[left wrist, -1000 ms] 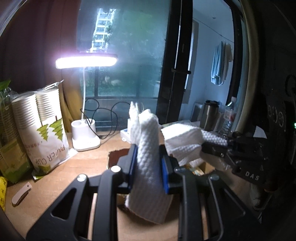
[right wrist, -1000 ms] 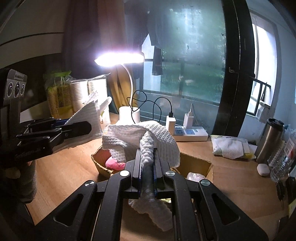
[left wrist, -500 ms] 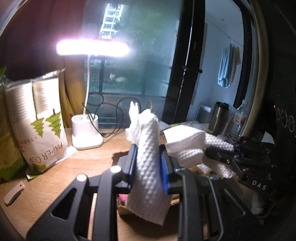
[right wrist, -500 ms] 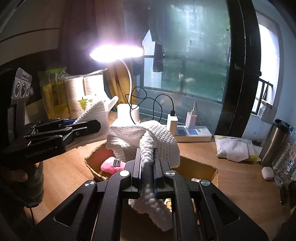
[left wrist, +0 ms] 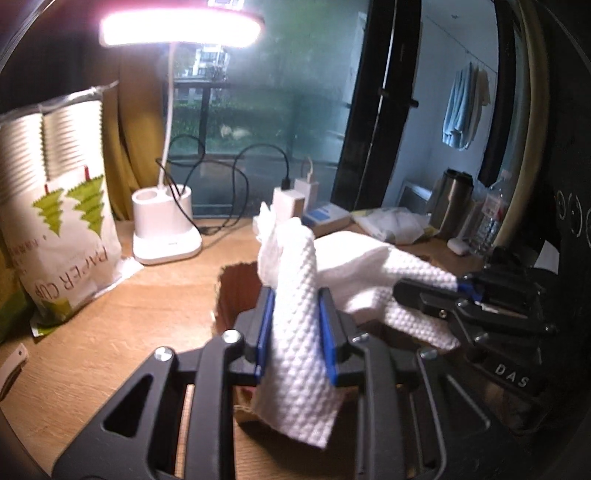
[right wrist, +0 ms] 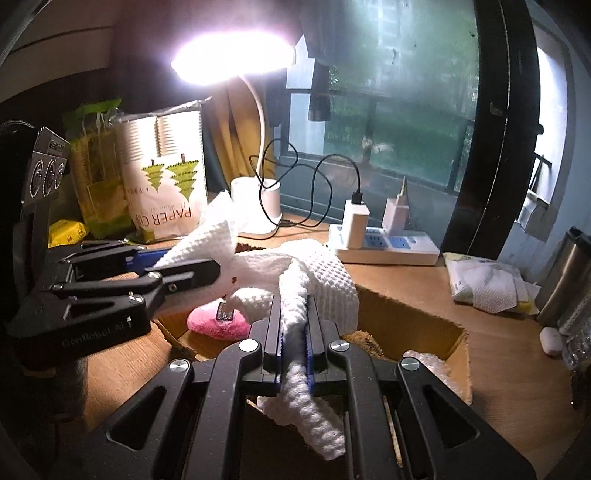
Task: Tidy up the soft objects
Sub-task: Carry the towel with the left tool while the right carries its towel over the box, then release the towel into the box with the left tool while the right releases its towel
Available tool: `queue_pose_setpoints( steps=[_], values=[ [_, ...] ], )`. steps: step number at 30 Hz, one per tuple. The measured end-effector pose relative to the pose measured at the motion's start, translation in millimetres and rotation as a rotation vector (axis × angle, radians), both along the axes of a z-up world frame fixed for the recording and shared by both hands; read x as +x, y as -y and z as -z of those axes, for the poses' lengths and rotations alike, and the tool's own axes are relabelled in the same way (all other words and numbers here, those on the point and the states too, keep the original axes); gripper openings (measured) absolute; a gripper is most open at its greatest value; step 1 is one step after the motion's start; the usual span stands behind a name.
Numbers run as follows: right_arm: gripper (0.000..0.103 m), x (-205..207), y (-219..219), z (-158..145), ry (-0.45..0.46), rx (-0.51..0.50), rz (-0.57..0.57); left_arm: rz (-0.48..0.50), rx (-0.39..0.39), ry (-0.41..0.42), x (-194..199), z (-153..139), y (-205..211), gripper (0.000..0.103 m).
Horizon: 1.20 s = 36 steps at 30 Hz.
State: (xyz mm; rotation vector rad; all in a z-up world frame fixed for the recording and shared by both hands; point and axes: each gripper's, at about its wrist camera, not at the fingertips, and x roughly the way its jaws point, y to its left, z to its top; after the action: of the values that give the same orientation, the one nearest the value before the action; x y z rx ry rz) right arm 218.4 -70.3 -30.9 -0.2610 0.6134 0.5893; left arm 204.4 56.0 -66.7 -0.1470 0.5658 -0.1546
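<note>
Now white waffle-textured cloth (left wrist: pixel 299 317) bunched, pinched by 2 grippers.

The cloth (right wrist: pixel 317 280) covers most of the box (right wrist: pixel 424 325), and the pink item (right wrist: pixel 218 323) at centre left shows only in part. The left tool (right wrist: pixel 184 266) hides the cloth's far corner. Lower frame, both tools' bodies run off the edge. At far left, the paper cup bag (left wrist: pixel 66 229) is cut off and blurred. The lamp (left wrist: pixel 181 31) head is glared out.
</note>
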Motion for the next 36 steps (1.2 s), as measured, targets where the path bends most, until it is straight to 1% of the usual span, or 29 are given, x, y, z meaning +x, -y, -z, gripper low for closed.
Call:
queue_pose_setpoints(
  steps=[6, 8, 11, 21, 26, 29, 31, 34, 36],
  values=[
    [0.009, 9, -4, 14, -0.038, -0.003, 0.000, -0.002, 0.002, -0.064, 10, 13, 3, 0.025],
    [0.009, 11, -5, 18, -0.056, 0.000, -0.003, 0.007, 0.008, -0.098, 15, 18, 4, 0.025],
    [0.009, 13, -8, 24, -0.072, -0.005, -0.006, 0.005, 0.016, -0.122, 18, 24, 6, 0.025],
    [0.009, 20, -10, 41, -0.117, 0.007, -0.002, -0.010, 0.036, -0.131, 18, 28, 9, 0.026],
    [0.011, 22, -7, 41, -0.134, 0.031, -0.001, -0.010, 0.036, -0.134, 18, 28, 8, 0.027],
    [0.021, 19, -6, 38, -0.131, 0.039, 0.001, -0.009, 0.039, -0.139, 18, 27, 9, 0.029],
    [0.032, 14, -5, 33, -0.115, 0.041, -0.003, -0.008, 0.038, -0.139, 15, 25, 9, 0.030],
    [0.039, 8, -5, 29, -0.088, 0.022, 0.002, -0.023, 0.043, -0.134, 11, 21, 8, 0.033],
    [0.042, 5, -3, 26, -0.079, 0.015, 0.007, -0.030, 0.042, -0.132, 9, 18, 7, 0.039]
  ],
)
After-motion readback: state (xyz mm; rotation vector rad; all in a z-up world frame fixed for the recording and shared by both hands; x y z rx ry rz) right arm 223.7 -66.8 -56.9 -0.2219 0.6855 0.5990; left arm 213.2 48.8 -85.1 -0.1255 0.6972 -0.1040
